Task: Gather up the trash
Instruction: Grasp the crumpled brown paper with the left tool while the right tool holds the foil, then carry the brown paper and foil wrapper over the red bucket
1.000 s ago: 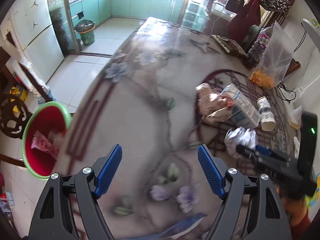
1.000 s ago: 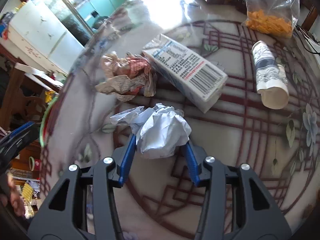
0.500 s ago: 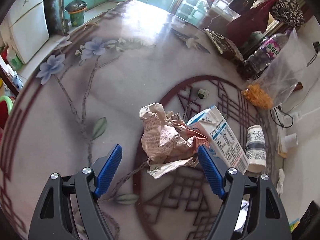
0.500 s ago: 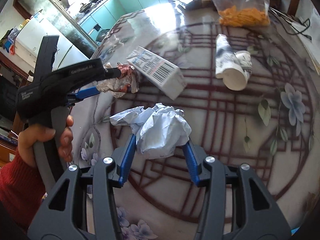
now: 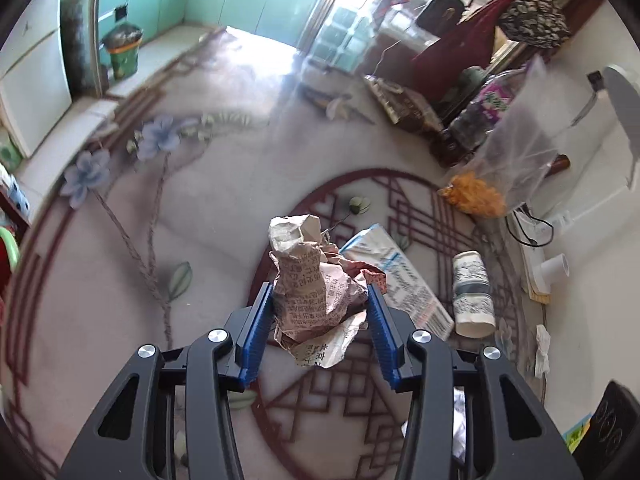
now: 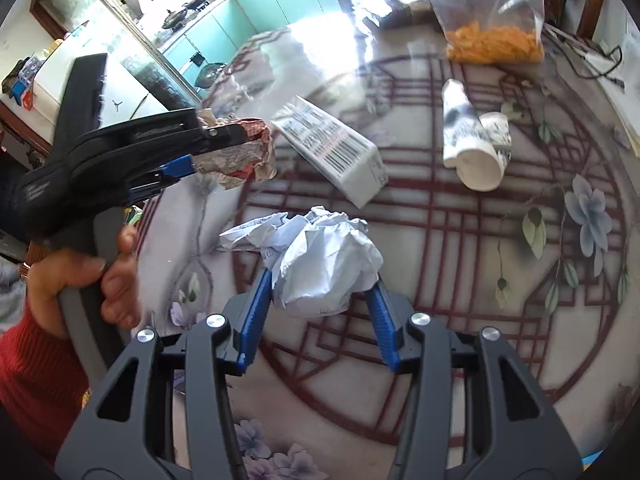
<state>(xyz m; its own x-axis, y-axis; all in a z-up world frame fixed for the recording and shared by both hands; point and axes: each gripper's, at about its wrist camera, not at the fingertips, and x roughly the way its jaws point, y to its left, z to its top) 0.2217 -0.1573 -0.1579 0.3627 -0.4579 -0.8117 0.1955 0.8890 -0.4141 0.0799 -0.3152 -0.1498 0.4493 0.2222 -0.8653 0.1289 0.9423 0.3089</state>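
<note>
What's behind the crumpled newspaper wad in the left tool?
Behind the newspaper wad, clamped in the left tool, lies a milk carton on the table, its near end covered by the wad. Beyond lies a paper cup.

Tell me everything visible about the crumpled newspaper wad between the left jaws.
The newspaper wad is brownish, pinkish paper with printed characters, crushed into a tall, irregular lump with a loose flap hanging at its bottom. The left gripper has just been closing its jaws on it, and the blue pads now press both its sides. It sits by the carton, over the table; the right wrist view shows it in the jaws too.
</note>
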